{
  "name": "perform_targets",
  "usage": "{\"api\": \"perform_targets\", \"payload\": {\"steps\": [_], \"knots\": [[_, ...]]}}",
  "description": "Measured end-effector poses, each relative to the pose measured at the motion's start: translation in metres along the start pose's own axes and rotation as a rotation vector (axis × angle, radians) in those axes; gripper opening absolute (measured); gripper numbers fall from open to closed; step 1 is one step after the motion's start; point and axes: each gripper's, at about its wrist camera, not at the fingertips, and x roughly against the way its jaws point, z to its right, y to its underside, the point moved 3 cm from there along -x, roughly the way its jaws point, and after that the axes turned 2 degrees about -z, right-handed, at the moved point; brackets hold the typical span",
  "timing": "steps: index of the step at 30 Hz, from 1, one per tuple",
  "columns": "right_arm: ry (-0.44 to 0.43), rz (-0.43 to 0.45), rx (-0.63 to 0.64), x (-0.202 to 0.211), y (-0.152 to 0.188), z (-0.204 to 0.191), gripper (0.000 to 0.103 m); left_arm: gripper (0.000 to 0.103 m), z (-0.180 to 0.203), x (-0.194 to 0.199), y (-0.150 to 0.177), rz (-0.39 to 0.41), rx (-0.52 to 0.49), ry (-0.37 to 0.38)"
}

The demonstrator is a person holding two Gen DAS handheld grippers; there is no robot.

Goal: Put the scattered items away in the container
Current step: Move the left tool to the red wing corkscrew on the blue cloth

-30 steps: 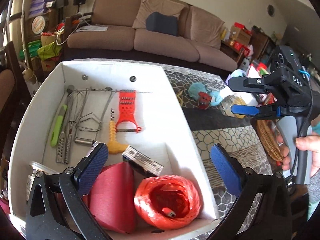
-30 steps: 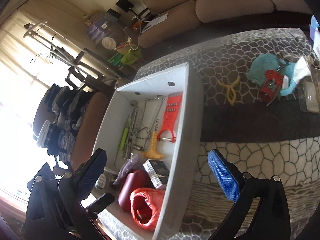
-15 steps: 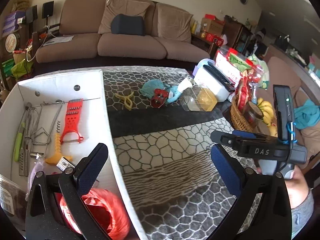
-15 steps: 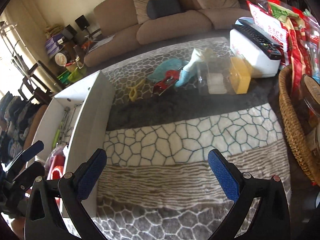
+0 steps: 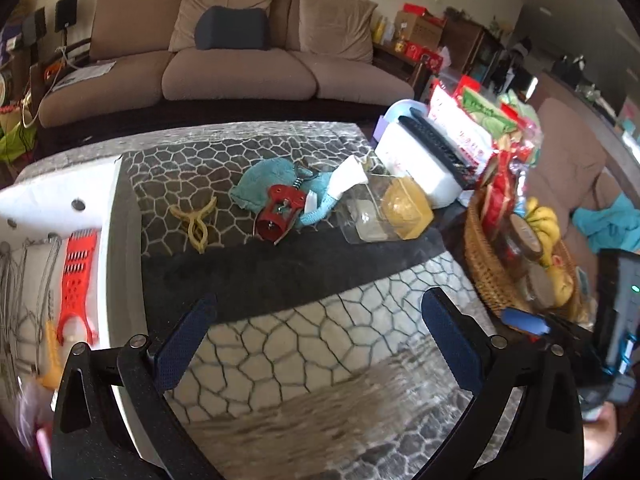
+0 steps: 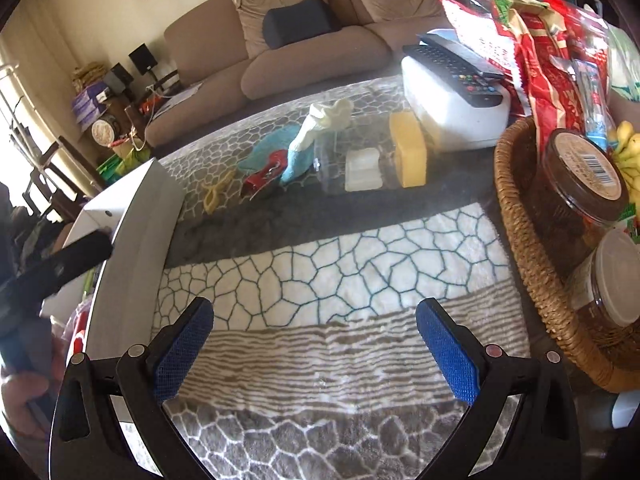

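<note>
The white container (image 5: 120, 264) (image 6: 136, 216) stands at the left and holds an orange grater (image 5: 78, 276) and wire utensils. Loose on the patterned cloth lie a yellow clip (image 5: 196, 220) (image 6: 216, 194), a red tool (image 5: 278, 212) (image 6: 264, 176) on a teal cloth (image 5: 260, 180) (image 6: 266, 150), a white and teal glove (image 5: 336, 186) (image 6: 316, 140) and a clear box with a yellow sponge (image 5: 388, 212) (image 6: 380, 160). My left gripper (image 5: 320, 344) is open above the cloth, well short of these items. My right gripper (image 6: 316, 344) is open and empty too.
A wicker basket (image 5: 484, 276) (image 6: 528, 248) with jars, bananas and snack bags stands at the right. Behind the clear box is a white box (image 6: 452, 92) with a remote on top. A brown sofa (image 5: 224, 64) lies beyond the table.
Both grippers have swung from over the container to the right, and now face the loose items on the cloth. Both stay open and empty.
</note>
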Motion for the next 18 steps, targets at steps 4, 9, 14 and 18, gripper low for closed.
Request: {"api": "perform_targets", "payload": {"steps": [4, 9, 14, 18], "knots": [[-0.011, -0.036, -0.008, -0.007, -0.002, 0.014, 0.103, 0.103, -0.002, -0.082, -0.029, -0.152, -0.067, -0.048], [-0.041, -0.027, -0.026, -0.009, -0.008, 0.02, 0.103, 0.099, -0.015, -0.144, -0.035, -0.208, -0.147, -0.163], [-0.064, -0.034, -0.041, -0.014, -0.012, 0.021, 0.103, 0.071, -0.022, -0.165, -0.039, -0.205, -0.149, -0.178], [-0.071, -0.044, -0.023, -0.017, -0.011, 0.015, 0.103, 0.06, -0.018, -0.175, -0.043, -0.244, -0.16, -0.18]]}}
